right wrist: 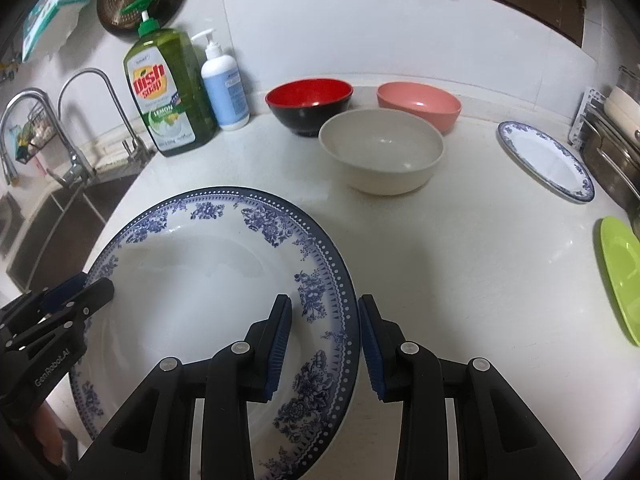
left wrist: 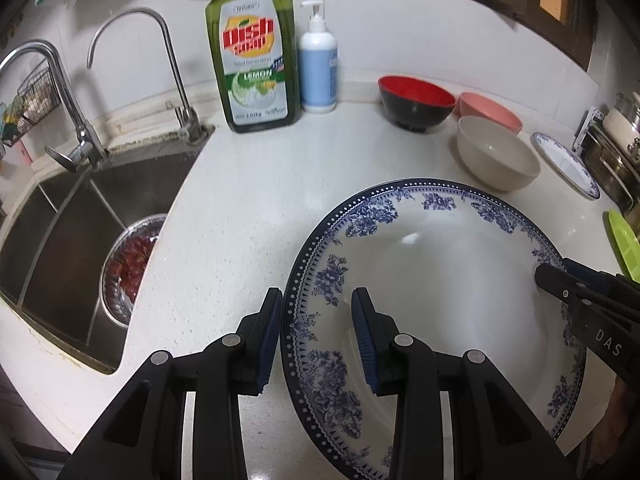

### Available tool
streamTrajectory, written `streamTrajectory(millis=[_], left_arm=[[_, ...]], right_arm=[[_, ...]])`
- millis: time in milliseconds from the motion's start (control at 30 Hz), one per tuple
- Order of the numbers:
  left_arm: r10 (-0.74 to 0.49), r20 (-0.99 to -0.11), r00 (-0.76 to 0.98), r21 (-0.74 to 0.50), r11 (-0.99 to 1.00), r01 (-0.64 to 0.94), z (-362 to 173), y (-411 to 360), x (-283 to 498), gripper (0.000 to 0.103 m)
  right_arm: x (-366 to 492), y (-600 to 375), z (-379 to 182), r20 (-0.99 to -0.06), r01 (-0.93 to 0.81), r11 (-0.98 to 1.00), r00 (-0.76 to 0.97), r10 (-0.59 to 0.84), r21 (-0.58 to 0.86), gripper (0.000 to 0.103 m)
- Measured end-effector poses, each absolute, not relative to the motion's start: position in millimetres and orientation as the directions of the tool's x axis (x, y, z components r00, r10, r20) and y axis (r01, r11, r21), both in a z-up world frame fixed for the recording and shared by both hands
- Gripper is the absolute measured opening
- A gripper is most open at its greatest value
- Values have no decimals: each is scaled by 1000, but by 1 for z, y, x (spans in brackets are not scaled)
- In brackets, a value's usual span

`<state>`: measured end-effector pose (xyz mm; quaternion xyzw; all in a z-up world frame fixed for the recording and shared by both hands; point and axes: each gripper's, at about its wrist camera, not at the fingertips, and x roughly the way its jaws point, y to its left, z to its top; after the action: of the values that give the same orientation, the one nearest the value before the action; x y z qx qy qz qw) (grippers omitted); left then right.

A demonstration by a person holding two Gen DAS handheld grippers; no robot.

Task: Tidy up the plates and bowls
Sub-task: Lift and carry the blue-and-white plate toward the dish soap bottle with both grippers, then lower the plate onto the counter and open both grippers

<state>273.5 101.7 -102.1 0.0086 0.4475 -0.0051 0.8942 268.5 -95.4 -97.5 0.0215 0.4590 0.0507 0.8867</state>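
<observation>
A large blue-and-white floral plate (left wrist: pixel 440 280) (right wrist: pixel 208 272) lies on the white counter near its front edge. My left gripper (left wrist: pixel 318 340) straddles its left rim, fingers open, one outside and one inside the rim. My right gripper (right wrist: pixel 325 344) straddles its right rim the same way, open. Each gripper also shows in the other view: the right one (left wrist: pixel 560 280) and the left one (right wrist: pixel 92 288). Behind stand a red-and-black bowl (right wrist: pixel 310 106), a pink bowl (right wrist: pixel 420 106) and a cream bowl (right wrist: pixel 382 156). A smaller blue-rimmed plate (right wrist: pixel 546 160) and a green plate (right wrist: pixel 622 276) lie at the right.
The sink (left wrist: pixel 68 232) is at the left with two taps (left wrist: pixel 68 120) and a metal bowl of red fruit (left wrist: pixel 128 268). A dish soap bottle (left wrist: pixel 256 64) and pump bottle (left wrist: pixel 318 68) stand against the back wall. A metal rack (right wrist: pixel 612 152) is at far right.
</observation>
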Motion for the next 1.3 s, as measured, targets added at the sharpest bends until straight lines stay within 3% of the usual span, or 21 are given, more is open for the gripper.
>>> streamTrajectory(millis=[1300], left_arm=[[0, -862, 507, 15, 1000, 24, -137, 106, 289, 36]], right_arm=[[280, -90, -136, -868, -34, 994, 484, 108, 105, 37]])
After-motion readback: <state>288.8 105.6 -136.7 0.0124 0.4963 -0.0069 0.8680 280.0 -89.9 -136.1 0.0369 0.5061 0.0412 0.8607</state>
